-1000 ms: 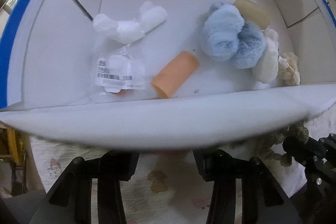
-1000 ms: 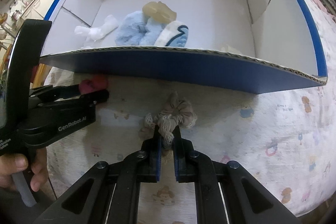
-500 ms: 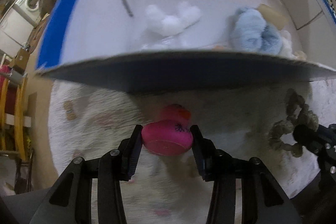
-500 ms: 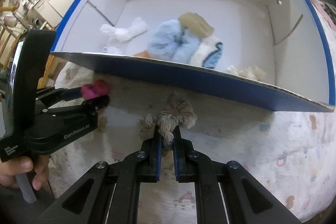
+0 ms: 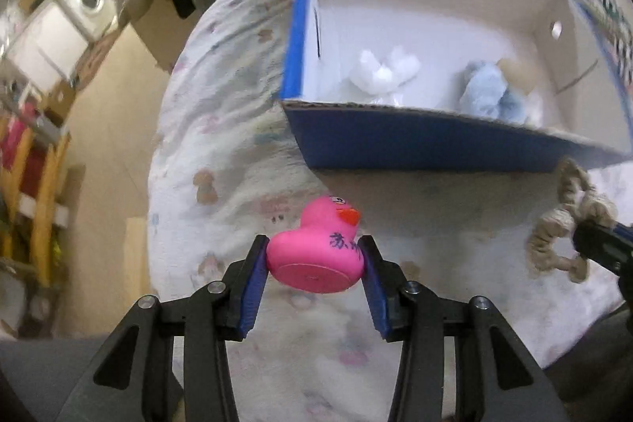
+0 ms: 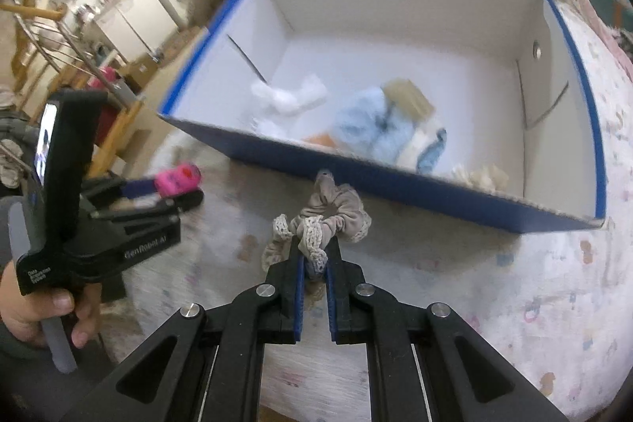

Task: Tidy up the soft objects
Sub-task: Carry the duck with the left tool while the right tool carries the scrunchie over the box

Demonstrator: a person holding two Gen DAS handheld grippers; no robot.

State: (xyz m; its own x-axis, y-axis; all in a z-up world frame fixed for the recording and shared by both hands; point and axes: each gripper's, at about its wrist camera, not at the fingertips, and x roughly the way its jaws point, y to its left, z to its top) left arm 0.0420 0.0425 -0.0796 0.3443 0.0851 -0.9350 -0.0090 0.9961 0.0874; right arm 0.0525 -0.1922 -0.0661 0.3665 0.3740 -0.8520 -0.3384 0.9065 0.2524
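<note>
Left side first. My left gripper (image 5: 314, 260) is clamped on the pink rubber duck (image 5: 316, 252): both blue pads press its flanks, flat base turned toward the camera, beak pointing away and to the right. The duck hangs clear of the patterned cloth (image 5: 221, 145) covering the table. From this gripper the blue-walled cardboard box (image 5: 415, 141) lies ahead and to the right, its near wall between duck and box floor, its left corner almost straight ahead.

Centre. Inside the box I see a white fluffy piece (image 6: 290, 95), an orange piece (image 6: 320, 139) partly hidden by the near wall, a pale blue plush (image 6: 372, 127), a tan block (image 6: 409, 97) behind it and a cream ruffled item (image 6: 480, 176) near the right corner.

Right side. My right gripper (image 6: 314, 263) is closed tight on the beige lace scrunchie (image 6: 328, 216); the fabric is pinched at one edge and the loop flops forward past the tips, toward the wall. The box opening lies directly ahead of this gripper, just beyond the scrunchie.

Judgement: the right hand is the nearer one to the box. Both loads must clear the near wall's top edge before release; the duck additionally needs a shift rightward to fall inside the left wall.
</note>
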